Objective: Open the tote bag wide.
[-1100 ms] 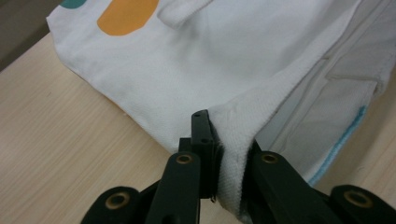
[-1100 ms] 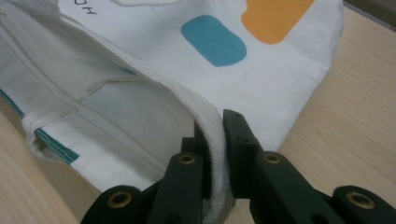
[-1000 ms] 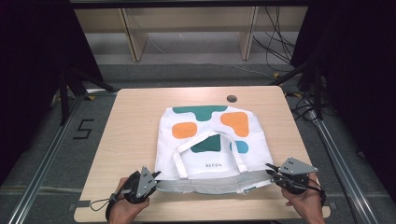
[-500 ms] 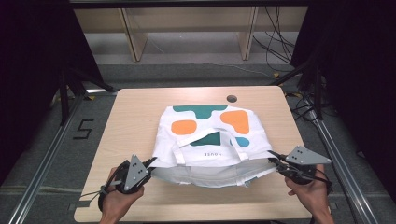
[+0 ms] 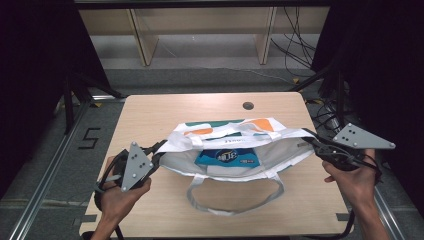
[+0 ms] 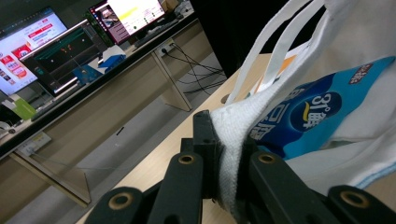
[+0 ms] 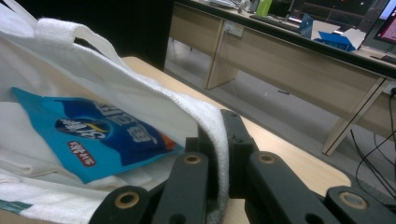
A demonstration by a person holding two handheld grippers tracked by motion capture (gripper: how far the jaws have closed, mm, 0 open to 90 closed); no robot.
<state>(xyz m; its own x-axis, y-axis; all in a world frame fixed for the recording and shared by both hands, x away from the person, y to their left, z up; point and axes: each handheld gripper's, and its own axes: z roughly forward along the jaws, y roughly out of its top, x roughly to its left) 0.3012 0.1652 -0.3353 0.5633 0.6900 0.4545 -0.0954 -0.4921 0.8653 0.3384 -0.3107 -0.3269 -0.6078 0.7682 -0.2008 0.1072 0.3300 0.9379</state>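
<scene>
1. The left gripper (image 5: 159, 152) is clamped on the left edge of the white tote bag (image 5: 235, 150), and in the left gripper view the thick fabric hem sits pinched between the two black jaws (image 6: 229, 154).
2. Over on the other side, the right gripper (image 5: 312, 142) bites the bag's right edge, and the right gripper view shows the woven rim squeezed tight between its jaws (image 7: 217, 154).
3. The bag hangs stretched between the two grippers above the middle of the wooden table (image 5: 150, 115), mouth turned toward the person.
4. Inside the open mouth lies a blue packet (image 5: 227, 156) with white lettering, resting against the bag's inner wall; it shows large and clear in the left gripper view (image 6: 317, 112) and the right gripper view (image 7: 98, 135).
5. One handle loop (image 5: 235, 197) droops from the near rim down onto the tabletop.
6. Orange and green patches (image 5: 260, 124) show on the bag's far panel.
7. A small dark round hole (image 5: 248, 106) sits in the table beyond the bag, well apart from it.
</scene>
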